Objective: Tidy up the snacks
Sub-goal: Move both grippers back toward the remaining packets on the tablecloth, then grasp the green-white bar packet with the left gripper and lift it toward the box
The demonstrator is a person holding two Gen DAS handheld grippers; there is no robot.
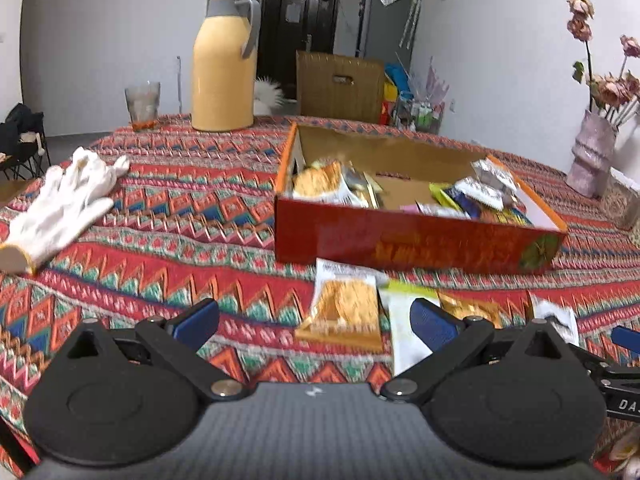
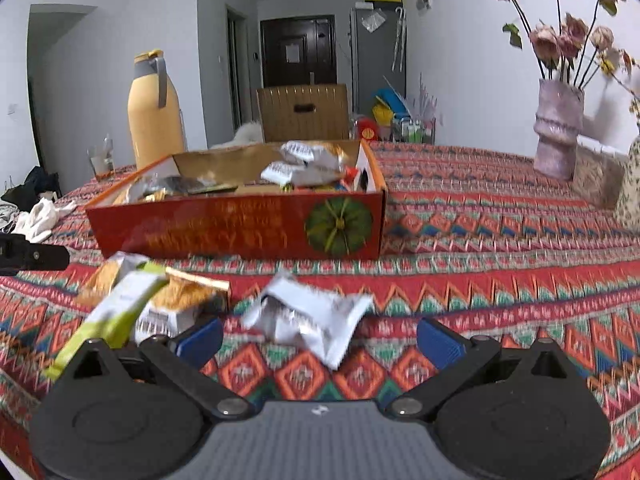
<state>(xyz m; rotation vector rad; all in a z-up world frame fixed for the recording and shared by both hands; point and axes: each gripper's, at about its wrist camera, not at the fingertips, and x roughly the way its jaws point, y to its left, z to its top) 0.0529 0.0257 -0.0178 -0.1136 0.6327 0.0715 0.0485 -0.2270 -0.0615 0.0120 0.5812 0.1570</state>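
Tablecloth w/ blurry snack packs, both tongs spread, empty.

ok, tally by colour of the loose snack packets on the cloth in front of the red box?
orange packets: 2 (second one at)
green-and-white packet: 1
silver-white packet: 1
Total: 4 loose packets. The ones already in the box are not counted.
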